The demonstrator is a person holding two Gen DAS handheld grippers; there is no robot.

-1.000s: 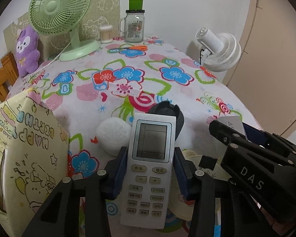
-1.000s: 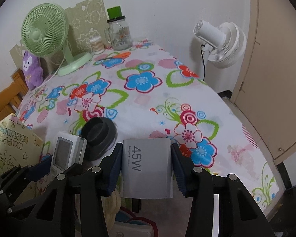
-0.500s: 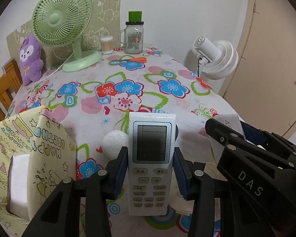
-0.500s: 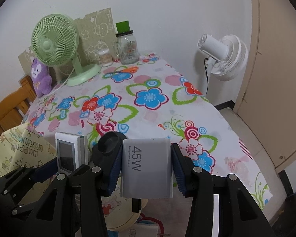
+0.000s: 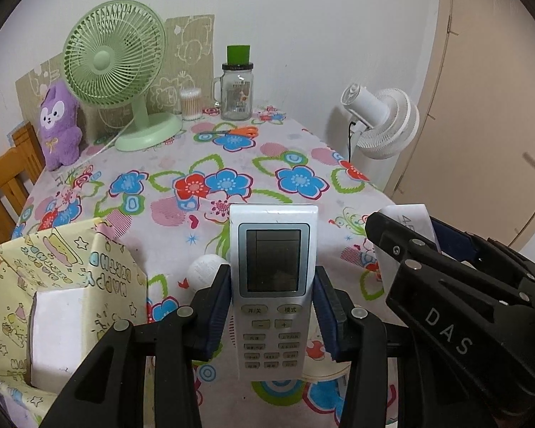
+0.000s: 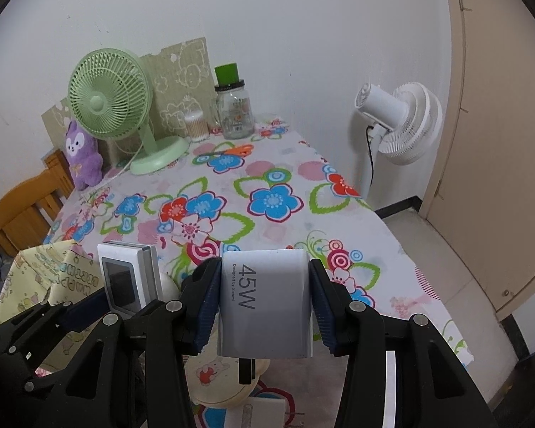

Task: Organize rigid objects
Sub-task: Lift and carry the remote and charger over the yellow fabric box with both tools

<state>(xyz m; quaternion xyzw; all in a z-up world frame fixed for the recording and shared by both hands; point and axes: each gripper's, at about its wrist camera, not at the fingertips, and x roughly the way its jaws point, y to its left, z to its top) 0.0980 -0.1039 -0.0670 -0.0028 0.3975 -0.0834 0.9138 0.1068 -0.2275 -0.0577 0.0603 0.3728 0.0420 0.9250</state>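
My left gripper is shut on a white air-conditioner remote, screen up, held above the flowered table. In the right wrist view that remote shows at the lower left. My right gripper is shut on a grey 45W charger, its plug pins pointing back under it; the charger peeks out at the right of the left wrist view. A white ball lies on the cloth just left of the remote. A yellow patterned box stands open at the left.
At the table's far end stand a green desk fan, a purple plush, a glass jar, a cotton-swab tub and orange scissors. A white floor fan stands beyond the right edge. A cream round lid lies under my grippers.
Both grippers have risen with the remote and the charger still gripped. The black round object behind the remote has dropped out of sight, and the table looks farther below.
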